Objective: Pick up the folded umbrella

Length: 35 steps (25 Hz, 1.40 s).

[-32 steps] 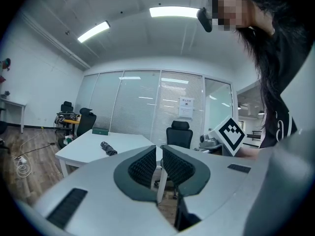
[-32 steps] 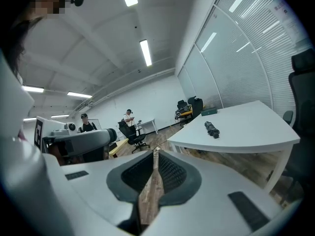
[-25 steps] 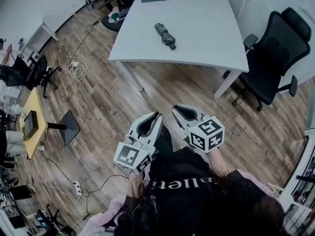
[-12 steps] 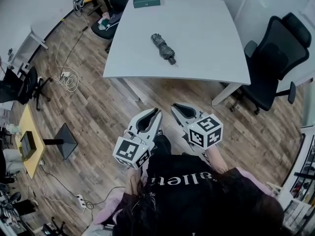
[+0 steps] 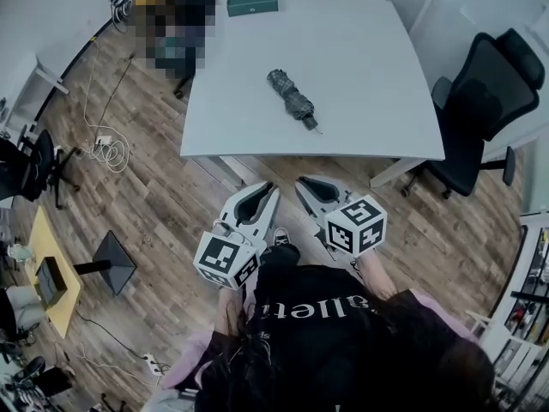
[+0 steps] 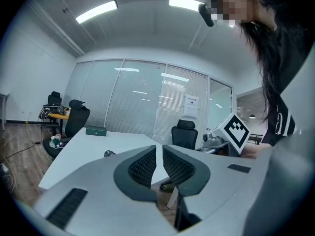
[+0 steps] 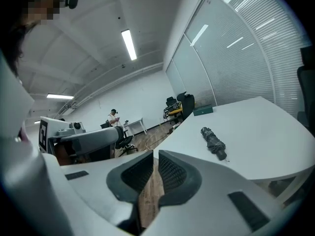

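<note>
Dark folded umbrella [image 5: 292, 99] (strapped, lying diagonally).

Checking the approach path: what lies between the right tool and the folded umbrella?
Head view: only wood floor, then the table's bare white top up to the folded umbrella.

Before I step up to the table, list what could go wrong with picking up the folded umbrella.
1. Both the left gripper and the right gripper are shut; reaching in like that would likely shove the folded umbrella rather than grip it.
2. The folded umbrella is a round bundle lying at a slant on the smooth table; a glancing touch might roll it toward the near edge.
</note>
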Tool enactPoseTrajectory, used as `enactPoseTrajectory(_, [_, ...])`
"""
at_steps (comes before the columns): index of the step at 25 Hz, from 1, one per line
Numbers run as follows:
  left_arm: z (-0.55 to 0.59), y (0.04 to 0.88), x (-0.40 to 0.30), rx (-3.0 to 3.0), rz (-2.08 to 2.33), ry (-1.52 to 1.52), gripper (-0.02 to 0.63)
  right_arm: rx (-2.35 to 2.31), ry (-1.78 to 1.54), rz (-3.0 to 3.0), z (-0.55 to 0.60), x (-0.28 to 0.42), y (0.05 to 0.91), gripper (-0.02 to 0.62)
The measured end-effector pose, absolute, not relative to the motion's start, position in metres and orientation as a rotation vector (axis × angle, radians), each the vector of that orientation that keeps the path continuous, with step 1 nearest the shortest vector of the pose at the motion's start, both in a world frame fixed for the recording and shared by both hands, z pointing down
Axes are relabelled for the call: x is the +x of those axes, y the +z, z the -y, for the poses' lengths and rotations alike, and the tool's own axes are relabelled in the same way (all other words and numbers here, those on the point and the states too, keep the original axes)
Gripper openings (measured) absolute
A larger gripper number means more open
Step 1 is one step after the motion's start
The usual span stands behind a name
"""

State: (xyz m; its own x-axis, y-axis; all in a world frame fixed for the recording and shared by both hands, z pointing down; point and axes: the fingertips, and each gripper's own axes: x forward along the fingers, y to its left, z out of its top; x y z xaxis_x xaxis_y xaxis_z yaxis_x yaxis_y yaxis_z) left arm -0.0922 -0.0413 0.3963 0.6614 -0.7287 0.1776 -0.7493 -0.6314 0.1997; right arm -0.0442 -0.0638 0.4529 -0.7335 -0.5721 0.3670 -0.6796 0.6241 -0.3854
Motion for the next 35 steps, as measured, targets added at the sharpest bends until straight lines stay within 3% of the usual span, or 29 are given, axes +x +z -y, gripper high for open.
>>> enactPoseTrajectory(10, [0.087,0.400,-0.120,2.669,1.090,0.129,0.058,1.113,0.781,2.604,0.101,-0.074,0.458,0.043])
enactPoseTrajectory(35, [0.138,0.418,-0.122,2.640,1.057,0.170,0.058,1.142,0.819,2.582,0.159,-0.072,0.472,0.043])
